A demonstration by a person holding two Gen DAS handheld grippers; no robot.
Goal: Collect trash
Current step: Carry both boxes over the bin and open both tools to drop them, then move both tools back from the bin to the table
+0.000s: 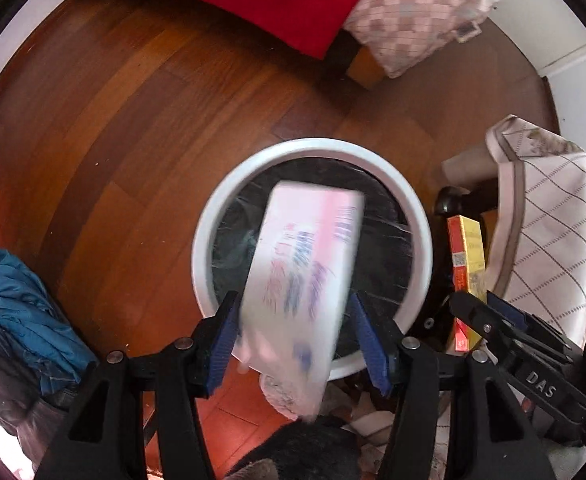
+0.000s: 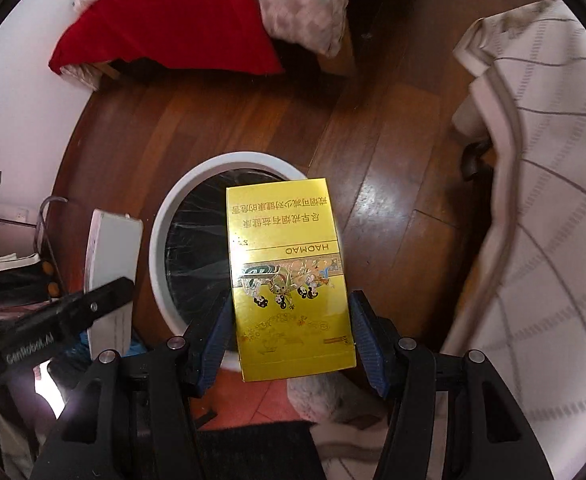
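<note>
**Both boxes poised over the bin**

Now the left gripper [image 1: 293,340] has a white box [image 1: 305,264], blurred, between its jaws; they look spread, the pads seemingly clear of its sides. Just beyond the jaws sits the white trash bin [image 1: 417,216], lined in black. The right gripper [image 2: 289,340] pinches a yellow box [image 2: 289,272], which overhangs the bin's rim. Best, I judge, to centre each box over the opening before releasing, one after the other. Count: two boxes, one bin, two grippers.
</note>
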